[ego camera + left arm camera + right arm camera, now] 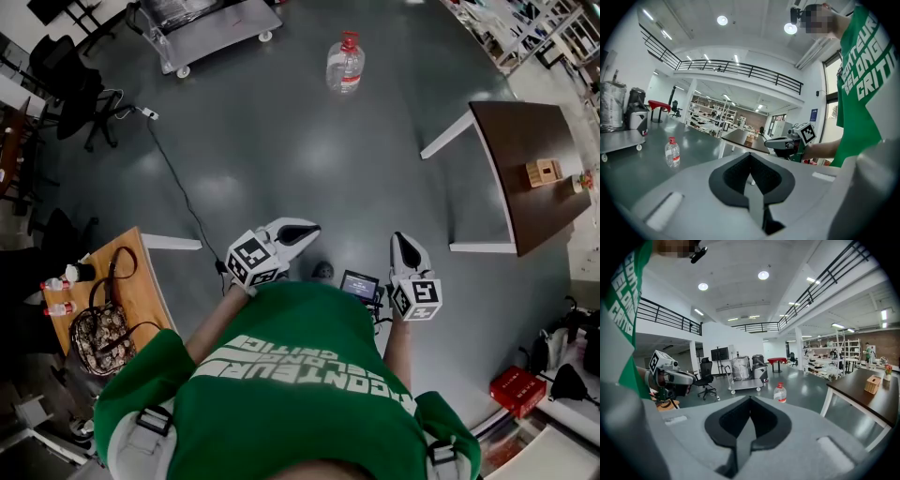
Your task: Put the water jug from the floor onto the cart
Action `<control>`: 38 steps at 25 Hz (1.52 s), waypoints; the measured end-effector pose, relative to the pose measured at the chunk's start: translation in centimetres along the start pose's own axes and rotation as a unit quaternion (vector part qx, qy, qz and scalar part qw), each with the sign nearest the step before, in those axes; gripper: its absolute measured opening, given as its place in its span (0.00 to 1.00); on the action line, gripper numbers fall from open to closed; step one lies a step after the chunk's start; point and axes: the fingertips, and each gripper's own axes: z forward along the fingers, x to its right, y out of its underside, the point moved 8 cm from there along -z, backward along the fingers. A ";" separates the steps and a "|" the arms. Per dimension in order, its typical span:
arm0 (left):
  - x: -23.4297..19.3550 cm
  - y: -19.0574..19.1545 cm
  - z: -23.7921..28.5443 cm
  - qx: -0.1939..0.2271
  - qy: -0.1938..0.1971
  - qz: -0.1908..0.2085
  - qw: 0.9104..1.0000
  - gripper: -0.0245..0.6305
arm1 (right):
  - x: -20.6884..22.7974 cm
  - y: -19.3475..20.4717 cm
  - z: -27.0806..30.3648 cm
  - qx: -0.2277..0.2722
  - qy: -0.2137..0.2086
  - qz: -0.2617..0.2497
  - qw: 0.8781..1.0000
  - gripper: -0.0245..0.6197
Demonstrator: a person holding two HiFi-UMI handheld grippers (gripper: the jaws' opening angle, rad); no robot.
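The water jug (345, 64), clear with a red cap and red label, stands upright on the grey floor well ahead of me; it also shows as the jug (672, 152) in the left gripper view and the jug (779, 393) in the right gripper view. The metal cart (211, 33) on castors is parked at the far left of it, and on the cart (743, 384) stand wrapped bins. My left gripper (307, 229) and right gripper (401, 240) are held side by side close to my chest, far from the jug. Both have their jaws closed with nothing between them.
A dark table (511, 141) with a small wooden box (543, 172) stands to the right. At the left is a wooden desk (141, 291) bearing a patterned bag (101, 336). Office chairs (70, 94) and a floor cable (178, 197) lie left of the path. A red box (514, 389) sits at the lower right.
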 end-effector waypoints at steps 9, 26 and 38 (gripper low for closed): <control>2.4 0.0 4.0 -0.010 -0.003 0.001 1.000 0.06 | 4.2 0.2 -0.1 0.001 -0.018 -0.002 1.000 0.03; -2.9 0.0 4.4 0.013 -0.030 -0.038 0.999 0.06 | 4.8 -1.3 6.2 -0.025 -0.051 -0.015 0.998 0.03; -12.7 -5.2 5.7 0.040 0.000 -0.035 0.999 0.06 | 5.2 -5.5 13.8 -0.029 -0.032 -0.017 0.999 0.03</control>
